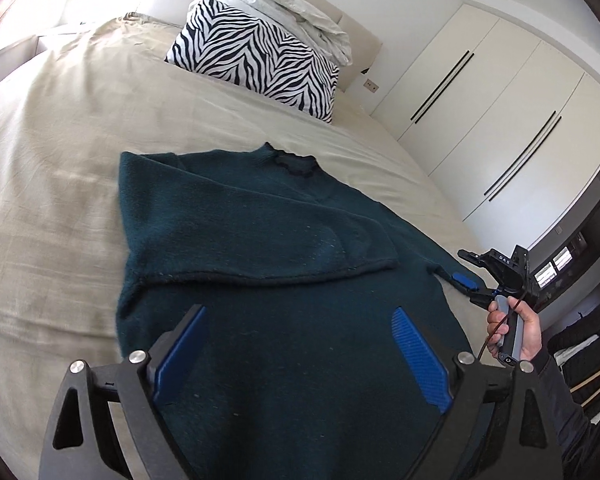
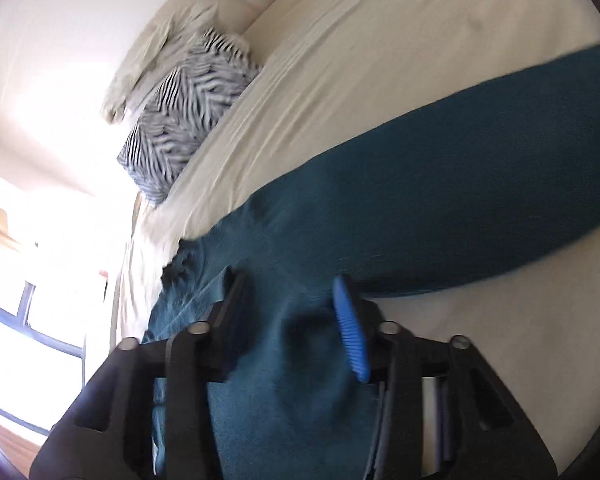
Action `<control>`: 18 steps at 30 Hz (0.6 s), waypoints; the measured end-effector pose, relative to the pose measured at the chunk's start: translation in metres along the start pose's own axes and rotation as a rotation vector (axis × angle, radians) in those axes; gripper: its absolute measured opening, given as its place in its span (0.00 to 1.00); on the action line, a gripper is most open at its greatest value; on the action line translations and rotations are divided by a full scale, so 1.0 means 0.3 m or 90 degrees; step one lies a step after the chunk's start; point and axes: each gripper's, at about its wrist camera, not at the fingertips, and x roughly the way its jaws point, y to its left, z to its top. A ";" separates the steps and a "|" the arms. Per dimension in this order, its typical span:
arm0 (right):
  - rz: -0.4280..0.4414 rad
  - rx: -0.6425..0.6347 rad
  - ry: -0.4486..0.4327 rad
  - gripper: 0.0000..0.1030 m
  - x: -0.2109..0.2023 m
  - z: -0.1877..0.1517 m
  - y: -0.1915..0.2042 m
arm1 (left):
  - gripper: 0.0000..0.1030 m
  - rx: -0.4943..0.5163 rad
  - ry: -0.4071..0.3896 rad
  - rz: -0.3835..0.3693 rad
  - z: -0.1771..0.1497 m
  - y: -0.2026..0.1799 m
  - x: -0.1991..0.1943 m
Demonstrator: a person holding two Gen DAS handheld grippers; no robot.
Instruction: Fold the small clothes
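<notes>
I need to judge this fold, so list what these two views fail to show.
- Sweater hem: cut off by the bottom edge of the left wrist view, behind the left tongs.
- Right sleeve cuff: hidden in the right wrist view by the right tongs around it.
- Zebra pillow: motion-blurred in the right wrist view.
- Whether the right tongs pinch cloth: blurred.

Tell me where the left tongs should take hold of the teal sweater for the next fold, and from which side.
Probably the bottom hem of the teal sweater, coming from the near edge of the bed. The left tongs hover open over that flat lower part, where only the edge offers something to pinch. One sleeve is already folded across the chest, and the right tongs work the other sleeve.
</notes>
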 end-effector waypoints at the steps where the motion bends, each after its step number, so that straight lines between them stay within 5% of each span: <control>1: 0.001 0.035 -0.030 0.59 -0.065 0.010 -0.073 | 0.92 0.001 0.005 -0.005 -0.015 -0.028 0.012; 7: 0.000 0.274 -0.150 0.57 -0.367 0.059 -0.540 | 0.92 -0.036 0.033 -0.057 -0.096 -0.154 0.114; 14: 0.039 0.367 -0.242 0.55 -0.410 0.187 -0.723 | 0.92 -0.094 0.056 -0.089 -0.140 -0.205 0.200; 18: -0.017 0.363 -0.239 0.25 -0.377 0.286 -0.746 | 0.92 -0.119 0.047 -0.101 -0.121 -0.190 0.200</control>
